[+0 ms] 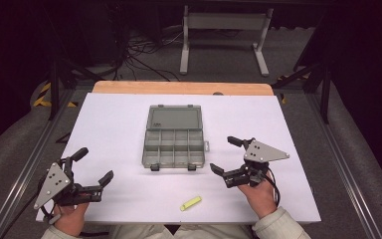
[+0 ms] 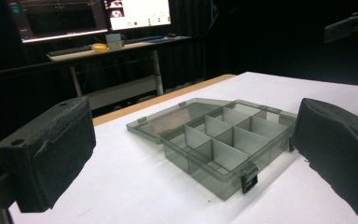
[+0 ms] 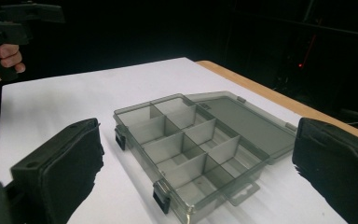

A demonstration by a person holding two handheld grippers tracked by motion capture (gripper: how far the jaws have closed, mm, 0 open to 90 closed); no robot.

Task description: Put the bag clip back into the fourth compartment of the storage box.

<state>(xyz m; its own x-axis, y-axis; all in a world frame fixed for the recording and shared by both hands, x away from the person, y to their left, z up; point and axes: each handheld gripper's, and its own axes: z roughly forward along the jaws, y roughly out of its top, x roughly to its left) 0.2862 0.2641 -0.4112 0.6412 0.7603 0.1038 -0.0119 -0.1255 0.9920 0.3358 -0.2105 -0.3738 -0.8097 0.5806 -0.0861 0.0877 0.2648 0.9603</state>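
While both claws gape wide and empty, the grey translucent organizer box (image 1: pixel 173 142) lies open, lid flat.

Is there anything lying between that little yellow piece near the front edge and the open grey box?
Nothing visible. The yellow piece lies alone on the white table, with bare surface between it and the open compartment box. The left gripper and right gripper sit off to either side, jaws open, holding nothing.
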